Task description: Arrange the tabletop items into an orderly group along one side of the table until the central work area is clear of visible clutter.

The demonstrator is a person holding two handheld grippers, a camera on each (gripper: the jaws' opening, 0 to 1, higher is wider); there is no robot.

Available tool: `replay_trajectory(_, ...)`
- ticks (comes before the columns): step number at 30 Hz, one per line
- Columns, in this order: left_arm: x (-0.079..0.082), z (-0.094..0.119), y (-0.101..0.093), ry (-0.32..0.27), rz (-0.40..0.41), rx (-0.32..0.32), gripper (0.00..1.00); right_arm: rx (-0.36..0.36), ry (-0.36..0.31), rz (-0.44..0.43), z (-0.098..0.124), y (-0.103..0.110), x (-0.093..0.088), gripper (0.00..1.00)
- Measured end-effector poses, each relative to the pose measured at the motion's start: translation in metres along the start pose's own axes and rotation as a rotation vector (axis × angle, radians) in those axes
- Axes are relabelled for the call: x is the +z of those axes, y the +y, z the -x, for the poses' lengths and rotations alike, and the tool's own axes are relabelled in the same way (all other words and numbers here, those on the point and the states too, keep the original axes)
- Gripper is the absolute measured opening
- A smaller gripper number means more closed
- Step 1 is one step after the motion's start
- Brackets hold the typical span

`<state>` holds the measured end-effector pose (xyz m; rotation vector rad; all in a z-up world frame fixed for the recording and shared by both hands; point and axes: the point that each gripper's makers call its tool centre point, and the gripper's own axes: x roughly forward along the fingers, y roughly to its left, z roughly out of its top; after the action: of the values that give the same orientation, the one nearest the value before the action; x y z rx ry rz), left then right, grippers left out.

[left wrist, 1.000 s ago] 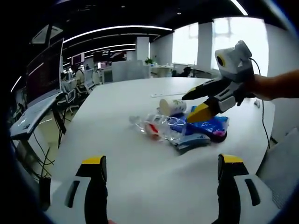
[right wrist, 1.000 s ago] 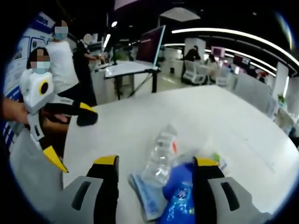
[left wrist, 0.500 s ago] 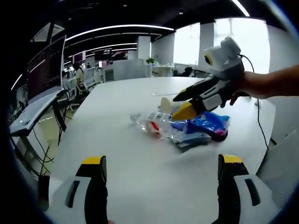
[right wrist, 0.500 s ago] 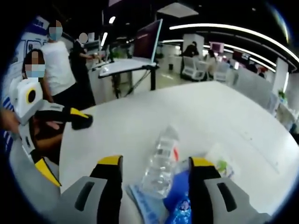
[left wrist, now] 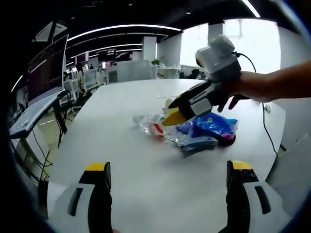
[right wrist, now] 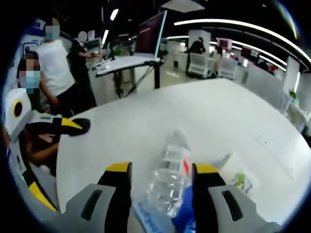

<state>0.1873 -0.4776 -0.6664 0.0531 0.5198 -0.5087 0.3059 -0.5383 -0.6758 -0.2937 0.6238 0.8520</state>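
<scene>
Clutter: your pile sits mid-table, not yet at an edge. It holds the bottle (right wrist: 168, 174), a blue bag (left wrist: 210, 127), a cup (right wrist: 239, 177) and clear wrap.
Left gripper (left wrist: 167, 170): yours hovers low over bare table (left wrist: 146, 189), jaws spread wide, nothing between them. Same pose as a second ago, so it's idle. In the right gripper view it shows at far left (right wrist: 51, 145), off the table edge.
Right gripper (right wrist: 161, 169): this one changed. Over the last second you swung it across the pile, from above the blue bag to the bottle. The yellow tips now flank the bottle body and the gap has narrowed a little. Jaws are parted, not clamped. I can't tell if either pad touches the plastic.
Right gripper, seen from the left gripper view (left wrist: 175, 110): tips now reach past the bag toward the bottle's red label; earlier they sat over the cup.
Bottle: clear plastic, lying on its side, cap pointing away from your right hand. It lies across the bag's edge.
Cup: just right of the right jaw, tipped on its side, touching the pile.
Meaning: you look lined up for a grasp on the bottle as the first item out. No item has been moved to a side so far.
Risk: thin bottle may crush or roll when you close; wrap may drag along.
Far: desks (right wrist: 127, 65), screens and people (right wrist: 57, 68) beyond the table edge; not task items.
</scene>
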Motion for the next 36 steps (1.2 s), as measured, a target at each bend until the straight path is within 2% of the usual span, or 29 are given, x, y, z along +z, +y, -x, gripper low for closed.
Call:
replay_trajectory(13,-0.004,0.003,0.006,0.003,0.007,0.011,0.99,-0.029,0.094,-0.038,-0.023,-0.004,-0.009,0.43)
replay_trajectory(27,-0.005,0.003,0.009,0.001,0.017,0.016,0.99,-0.062,0.154,-0.050,-0.040,-0.013,-0.018,0.40)
replay_trajectory(36,-0.007,0.004,0.011,0.008,0.020,0.019,0.99,-0.077,0.222,-0.107,-0.051,-0.020,-0.022,0.38)
